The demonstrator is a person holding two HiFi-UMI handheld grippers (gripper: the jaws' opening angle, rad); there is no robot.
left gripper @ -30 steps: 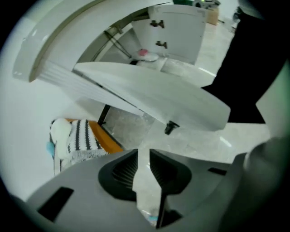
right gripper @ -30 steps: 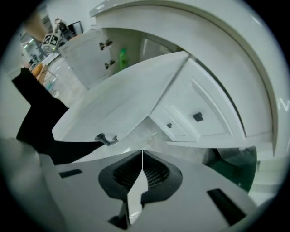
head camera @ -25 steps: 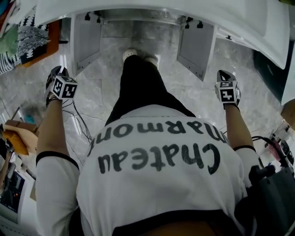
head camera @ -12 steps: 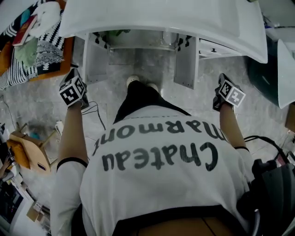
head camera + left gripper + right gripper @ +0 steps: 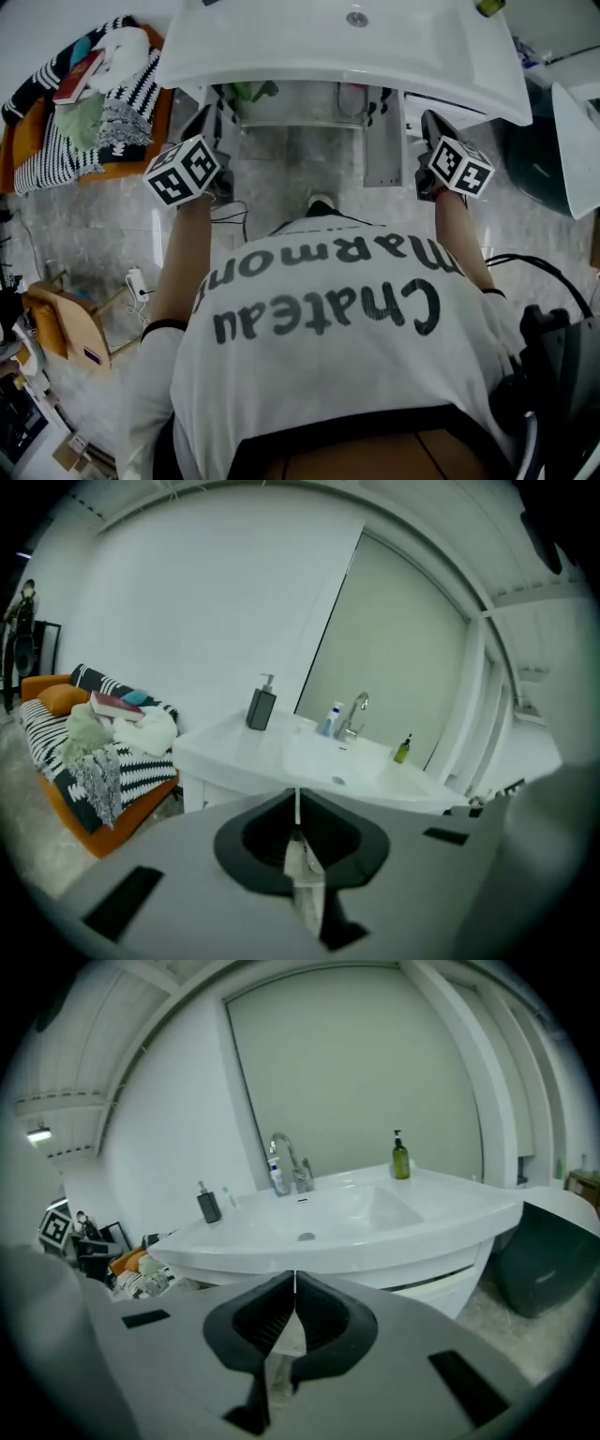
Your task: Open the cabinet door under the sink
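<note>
The cabinet [image 5: 287, 105] sits directly beneath the white sink [image 5: 281, 47], at the top of the head view. Its right-hand cabinet door [image 5: 380, 141] already stands swung out toward the person, so the dark inside shows between the doors. The left-hand door is mostly hidden behind the left gripper [image 5: 297, 803], so it probably stands open too, though I cannot be sure. Both tools are raised to about the level of the basin, one on each side, apart from the doors. The left gripper's jaws are pressed together with nothing between them. The right gripper [image 5: 294, 1286] likewise has its tips meeting on empty air. The door looks like a flat, rigid, glossy white panel on hinges. I judge it light and free-swinging but slick, with no handle that I can make out. The best hold would be a pinch on the free vertical edge, far from the hinges, drawn along the door's arc rather than straight out.
</note>
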